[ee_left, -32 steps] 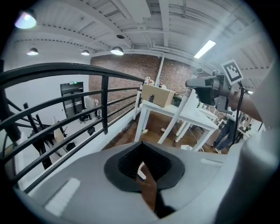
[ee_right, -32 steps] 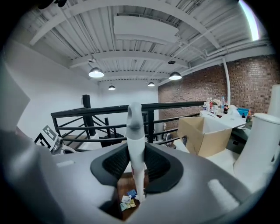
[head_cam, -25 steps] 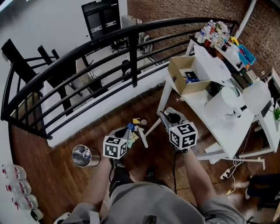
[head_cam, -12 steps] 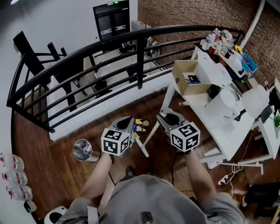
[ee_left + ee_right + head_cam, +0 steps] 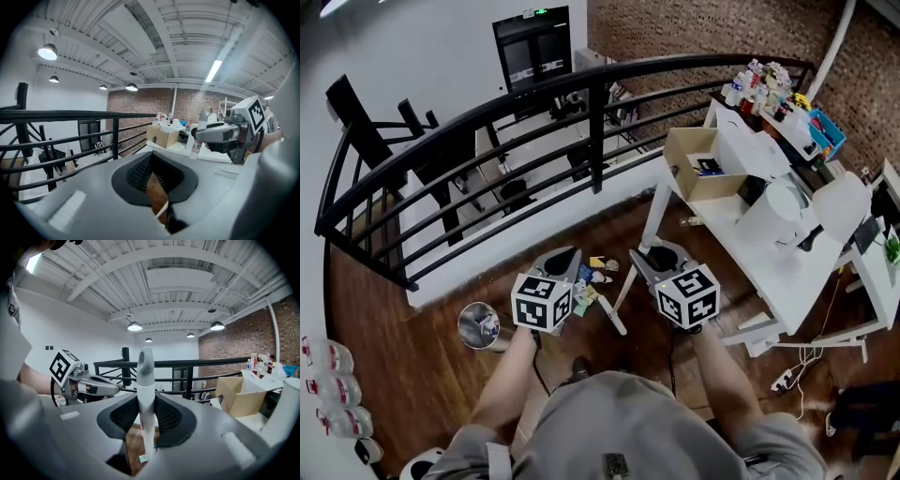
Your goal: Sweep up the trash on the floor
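Observation:
Small coloured scraps of trash (image 5: pixel 596 273) lie on the brown wooden floor between my two grippers. My right gripper (image 5: pixel 648 257) is shut on a white broom handle (image 5: pixel 146 394) that stands upright between its pads. The handle (image 5: pixel 623 279) slants down to a white head (image 5: pixel 612 316) on the floor just right of the scraps. My left gripper (image 5: pixel 562 262) hangs above the floor left of the trash. Its jaws stand a little apart, and only floor shows through the gap (image 5: pixel 157 192). From the left gripper view, the right gripper (image 5: pixel 220 135) and handle (image 5: pixel 198 137) are on the right.
A round metal bin (image 5: pixel 478 326) stands on the floor to the left. A white table (image 5: pixel 787 281) with a cardboard box (image 5: pixel 697 165) is on the right, one leg (image 5: pixel 654 211) close to the trash. A black railing (image 5: pixel 487 159) runs behind. Bottles (image 5: pixel 326 386) line the left edge.
Both grippers have come up off the floor. The left one lifted away from the trash. The right one shifted a little left with the handle still in it.

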`<state>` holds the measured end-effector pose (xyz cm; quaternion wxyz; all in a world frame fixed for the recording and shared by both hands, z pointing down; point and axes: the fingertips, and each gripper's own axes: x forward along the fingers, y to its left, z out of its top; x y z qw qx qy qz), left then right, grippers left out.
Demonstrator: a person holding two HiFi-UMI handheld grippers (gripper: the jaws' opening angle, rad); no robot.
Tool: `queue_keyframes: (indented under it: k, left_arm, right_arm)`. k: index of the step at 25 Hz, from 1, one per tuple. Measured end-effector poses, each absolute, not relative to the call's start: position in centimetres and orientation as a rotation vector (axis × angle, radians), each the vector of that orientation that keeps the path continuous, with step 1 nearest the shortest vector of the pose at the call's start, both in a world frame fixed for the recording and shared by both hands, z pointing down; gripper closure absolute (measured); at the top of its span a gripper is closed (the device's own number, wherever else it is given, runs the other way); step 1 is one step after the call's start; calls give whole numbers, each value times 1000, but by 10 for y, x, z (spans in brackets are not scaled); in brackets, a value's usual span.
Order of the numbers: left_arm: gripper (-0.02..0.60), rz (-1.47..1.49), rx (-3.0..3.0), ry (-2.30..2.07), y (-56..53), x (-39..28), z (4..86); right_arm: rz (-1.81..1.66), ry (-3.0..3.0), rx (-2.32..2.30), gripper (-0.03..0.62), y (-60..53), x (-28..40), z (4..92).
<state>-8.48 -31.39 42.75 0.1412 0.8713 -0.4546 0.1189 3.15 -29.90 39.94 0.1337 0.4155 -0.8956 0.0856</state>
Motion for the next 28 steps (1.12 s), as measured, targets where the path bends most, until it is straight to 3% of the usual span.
queue_keyframes:
  k: [28]
  left_arm:
    - [575, 311, 2522, -1312, -313, -96, 421]
  right_arm:
    - [206, -2575, 1285, 494, -306, 30, 390]
